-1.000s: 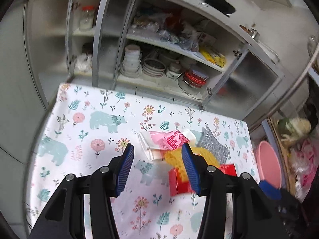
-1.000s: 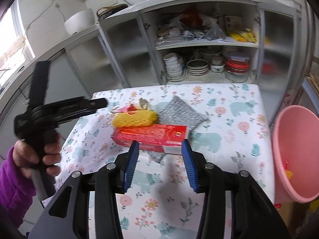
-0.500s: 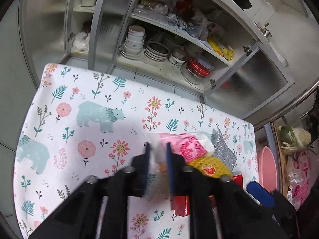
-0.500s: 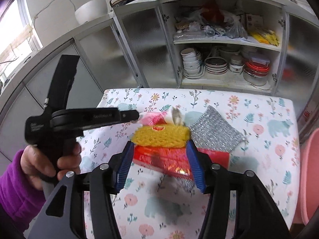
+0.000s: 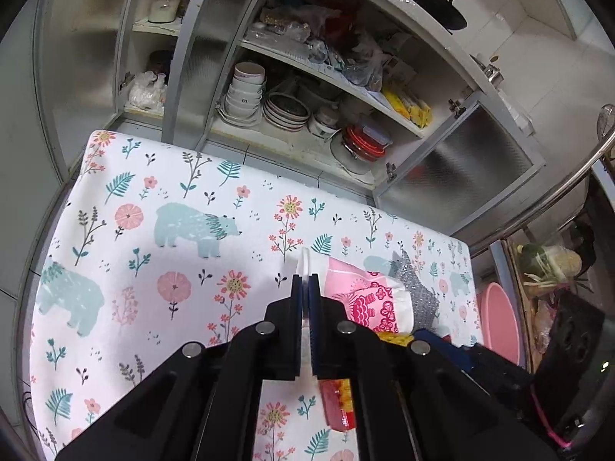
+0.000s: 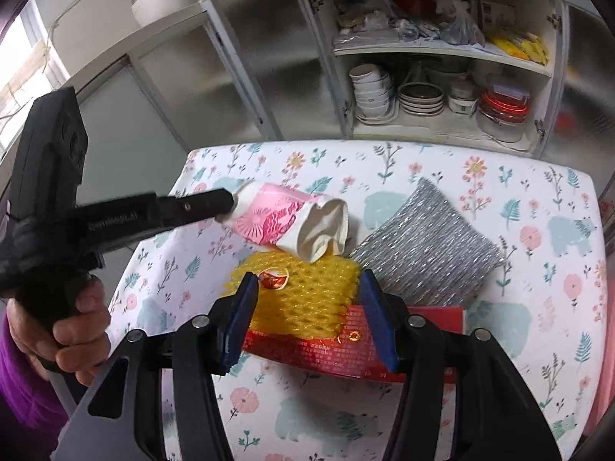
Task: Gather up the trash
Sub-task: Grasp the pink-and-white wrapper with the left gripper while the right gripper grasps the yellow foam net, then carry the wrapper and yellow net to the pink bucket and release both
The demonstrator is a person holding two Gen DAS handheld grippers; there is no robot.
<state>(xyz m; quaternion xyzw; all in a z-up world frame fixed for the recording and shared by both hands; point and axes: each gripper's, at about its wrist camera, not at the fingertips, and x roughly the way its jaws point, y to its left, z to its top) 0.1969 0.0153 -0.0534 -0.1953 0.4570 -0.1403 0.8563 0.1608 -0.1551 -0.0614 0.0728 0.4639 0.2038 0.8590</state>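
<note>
Crushed pink paper cup (image 6: 292, 226) clamped at rim by left hand-held gripper (image 5: 305, 288); right hand-held gripper (image 6: 307, 296) held apart around yellow foam net (image 6: 307, 288), pads not pressing; print on red box (image 6: 346, 349) unreadable

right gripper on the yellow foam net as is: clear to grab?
Probably yes. The right gripper is open, its pads either side of the yellow foam net; only the crushed cup, pinched by the left gripper, overhangs the far edge.

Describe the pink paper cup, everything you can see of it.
The pink paper cup is crushed, pink-printed outside with darker floral patterns, white inside. It lies tipped on its side, crumpled mouth facing the camera, resting on the yellow foam net. The left tongs are shut on its white base edge.
</note>
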